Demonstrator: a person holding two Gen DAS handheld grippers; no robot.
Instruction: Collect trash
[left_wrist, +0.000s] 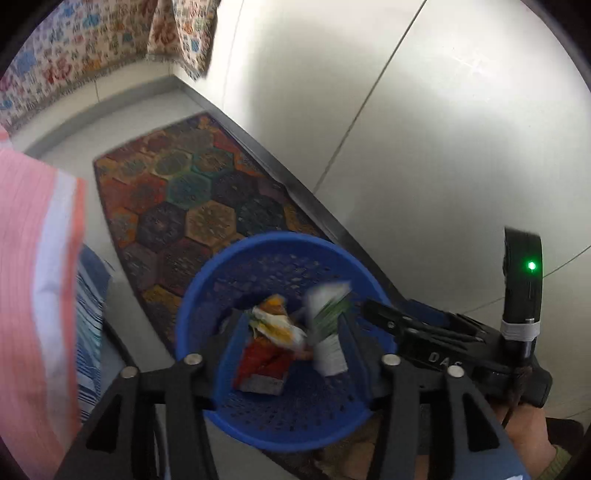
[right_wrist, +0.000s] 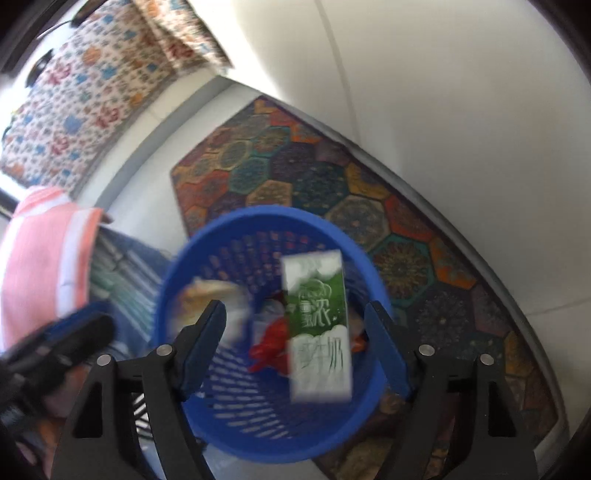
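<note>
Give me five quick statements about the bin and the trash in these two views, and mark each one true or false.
1. The blue basket has perforated walls. True.
2. The green and white carton is clamped between the right gripper pads. False: the jaws stand apart and the carton touches neither pad, over the basket's opening.
3. The basket stands partly on a patterned rug. True.
4. The basket holds no trash yet. False: a red and orange wrapper lies inside.
5. The left gripper is shut on the wrapper. False: its jaws are open, over the basket.
</note>
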